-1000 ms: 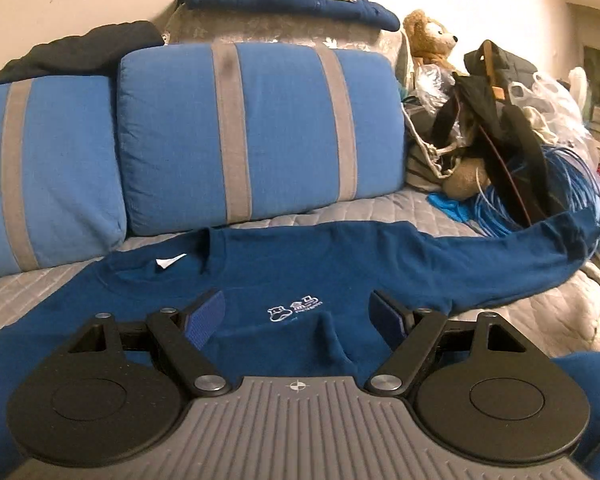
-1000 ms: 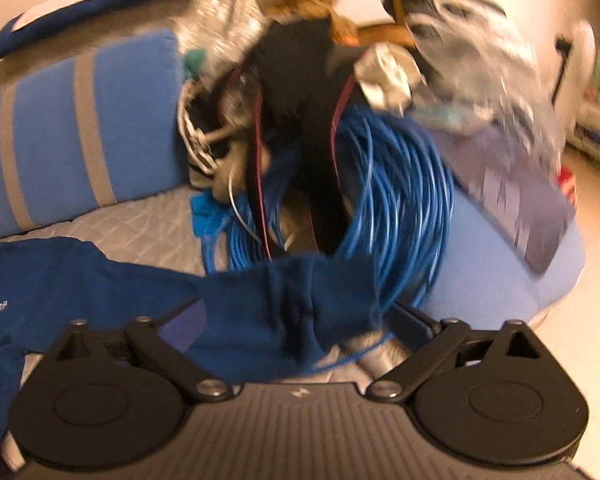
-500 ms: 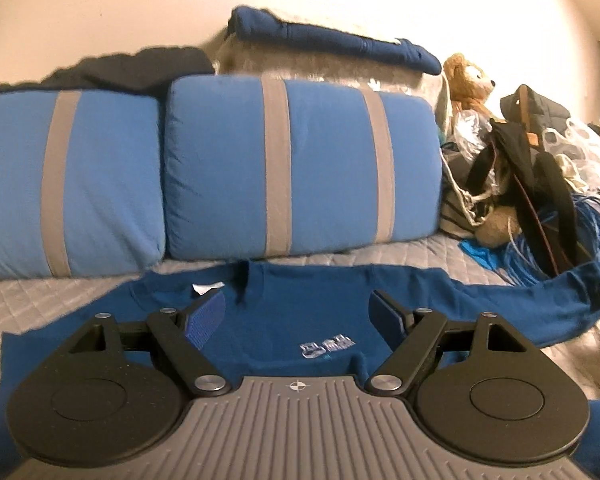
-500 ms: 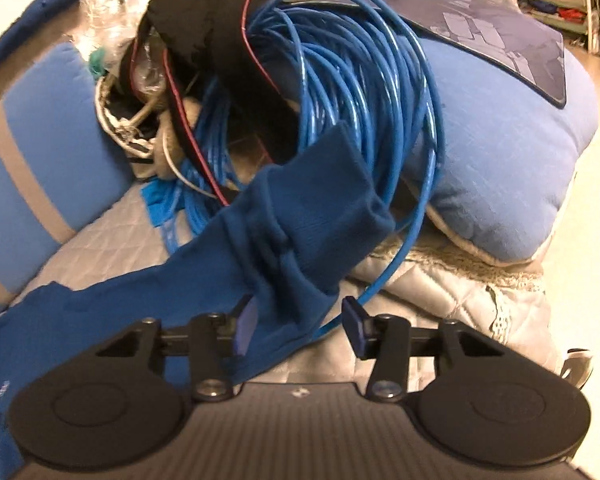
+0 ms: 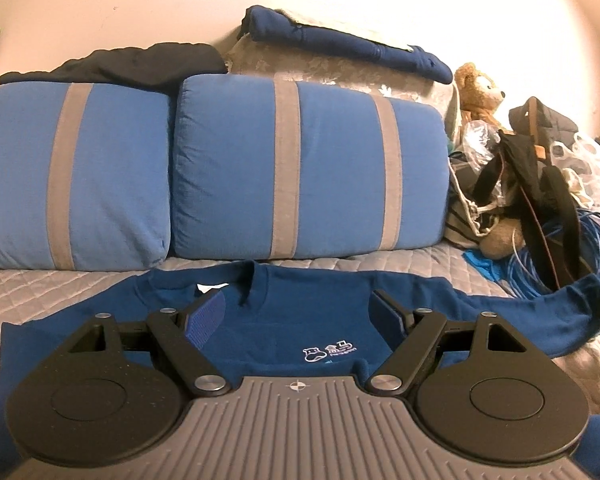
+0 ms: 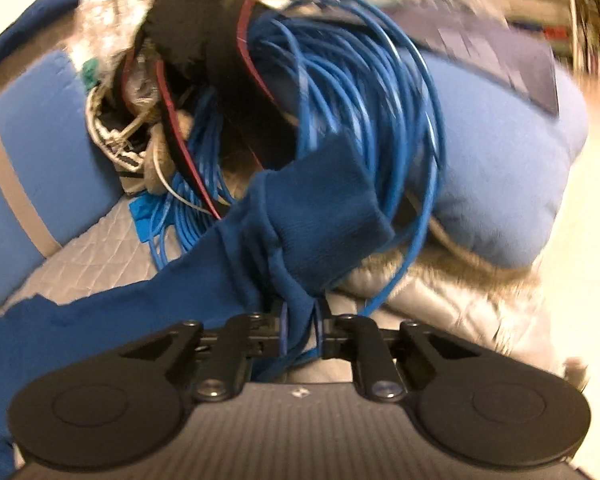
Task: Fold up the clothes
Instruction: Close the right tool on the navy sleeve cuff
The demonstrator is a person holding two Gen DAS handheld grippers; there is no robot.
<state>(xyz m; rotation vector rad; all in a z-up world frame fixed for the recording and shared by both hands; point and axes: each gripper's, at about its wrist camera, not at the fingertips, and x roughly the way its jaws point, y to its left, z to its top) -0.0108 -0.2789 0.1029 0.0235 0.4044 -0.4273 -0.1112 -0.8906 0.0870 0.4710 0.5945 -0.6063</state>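
A dark blue long-sleeved shirt (image 5: 300,316) lies face up on the quilted grey sofa seat (image 5: 40,288), collar toward the cushions, a small white logo on its chest. Its right sleeve (image 5: 540,316) stretches out to the right. My left gripper (image 5: 300,312) hovers open over the chest, nothing between its fingers. In the right wrist view, my right gripper (image 6: 300,326) is closing its jaws on the bunched sleeve (image 6: 296,280) just behind the cuff (image 6: 332,208); the pads pinch the cloth. The cuff rests against a coil of blue cable (image 6: 360,120).
Two blue cushions with grey stripes (image 5: 300,168) stand behind the shirt, folded dark clothes (image 5: 340,40) on top. At the right are a teddy bear (image 5: 480,88), bags and black straps (image 5: 540,184), the cable coil, and a large light blue pillow (image 6: 500,160).
My right gripper has sunk onto the sleeve end and its jaws have come together on the cloth. The left wrist view has tilted up and levelled; the shirt lies as before.
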